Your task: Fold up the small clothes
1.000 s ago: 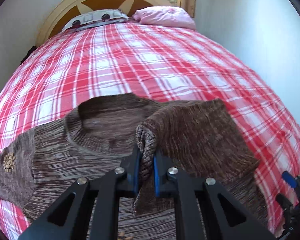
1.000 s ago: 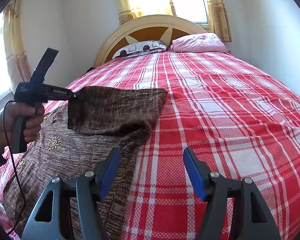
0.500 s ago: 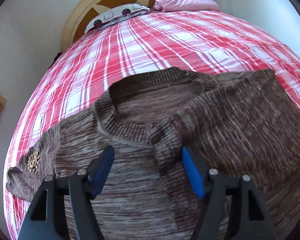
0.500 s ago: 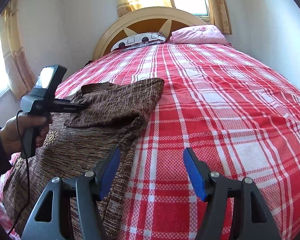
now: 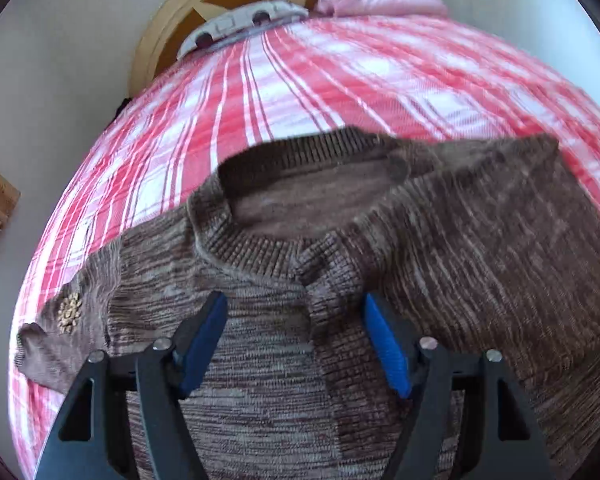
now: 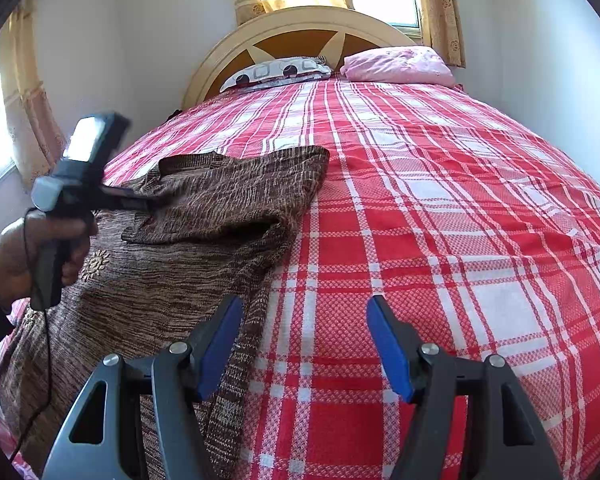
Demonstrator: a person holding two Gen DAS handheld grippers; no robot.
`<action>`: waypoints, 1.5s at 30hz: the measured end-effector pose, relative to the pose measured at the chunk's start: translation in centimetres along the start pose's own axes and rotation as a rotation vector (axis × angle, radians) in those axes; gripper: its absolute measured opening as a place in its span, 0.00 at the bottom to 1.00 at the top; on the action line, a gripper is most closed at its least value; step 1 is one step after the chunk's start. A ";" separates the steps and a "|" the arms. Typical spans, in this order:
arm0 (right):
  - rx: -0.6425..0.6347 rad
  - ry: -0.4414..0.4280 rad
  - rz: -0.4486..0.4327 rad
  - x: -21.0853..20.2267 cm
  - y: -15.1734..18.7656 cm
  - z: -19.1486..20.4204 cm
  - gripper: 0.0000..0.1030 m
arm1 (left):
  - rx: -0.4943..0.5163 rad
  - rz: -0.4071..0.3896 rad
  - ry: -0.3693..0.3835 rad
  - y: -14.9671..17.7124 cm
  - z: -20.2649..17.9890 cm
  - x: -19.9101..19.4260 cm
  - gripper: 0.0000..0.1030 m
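A brown knitted sweater (image 5: pixel 480 260) lies face up on the red plaid bed, collar (image 5: pixel 300 184) towards the headboard. Its right sleeve is folded across the chest, and the cuff (image 5: pixel 328 280) rests just below the collar. My left gripper (image 5: pixel 295 304) hovers over that cuff with its jaws opening; the cuff lies between the blue pads, untouched by them. In the right wrist view the sweater (image 6: pixel 172 280) fills the left side, and a hand (image 6: pixel 16 256) holds the left gripper (image 6: pixel 148 204) over it. My right gripper (image 6: pixel 304 308) is open above the bedspread, beside the sweater's edge.
A patterned pillow (image 6: pixel 276 72) and a pink pillow (image 6: pixel 396 66) lie against the round headboard (image 6: pixel 296 32). White walls run close along both sides of the bed. The plaid bedspread (image 6: pixel 460 240) stretches out to the right of the sweater.
The left gripper has dipped towards the sweater, opened and let go of the sleeve cuff, which now lies across the chest. The right gripper has stayed put.
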State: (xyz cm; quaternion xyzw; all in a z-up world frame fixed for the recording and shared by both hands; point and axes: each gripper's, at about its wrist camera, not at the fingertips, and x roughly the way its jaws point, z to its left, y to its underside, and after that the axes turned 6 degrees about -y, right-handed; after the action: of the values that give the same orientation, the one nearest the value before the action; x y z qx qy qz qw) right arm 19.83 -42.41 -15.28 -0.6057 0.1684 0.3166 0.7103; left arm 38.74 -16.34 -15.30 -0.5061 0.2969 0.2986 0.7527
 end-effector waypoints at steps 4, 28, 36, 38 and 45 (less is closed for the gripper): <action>0.009 -0.006 0.013 0.2 0.0 -0.2 0.64 | -0.031 -0.003 0.092 1.3 0.9 -2.0 0.78; -0.051 -0.176 0.201 9.3 -5.8 4.1 0.64 | -0.099 0.000 0.159 6.6 8.6 -3.2 0.96; -0.124 -0.117 0.198 8.8 -4.4 4.8 0.64 | -0.216 -0.025 -0.009 9.8 19.4 -3.3 0.96; -0.131 -0.112 0.188 8.4 -3.9 5.0 0.64 | -0.274 -0.004 -0.062 10.8 22.5 -2.6 0.96; -0.144 -0.099 0.174 8.3 -3.4 5.1 0.65 | -0.514 0.074 -0.166 15.2 31.5 0.4 0.96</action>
State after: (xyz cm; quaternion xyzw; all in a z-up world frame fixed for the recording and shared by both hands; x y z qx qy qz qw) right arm 27.48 -35.68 -16.82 -0.6219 0.1620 0.4176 0.6424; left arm 32.15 18.00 -14.67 -0.6432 0.1668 0.4320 0.6097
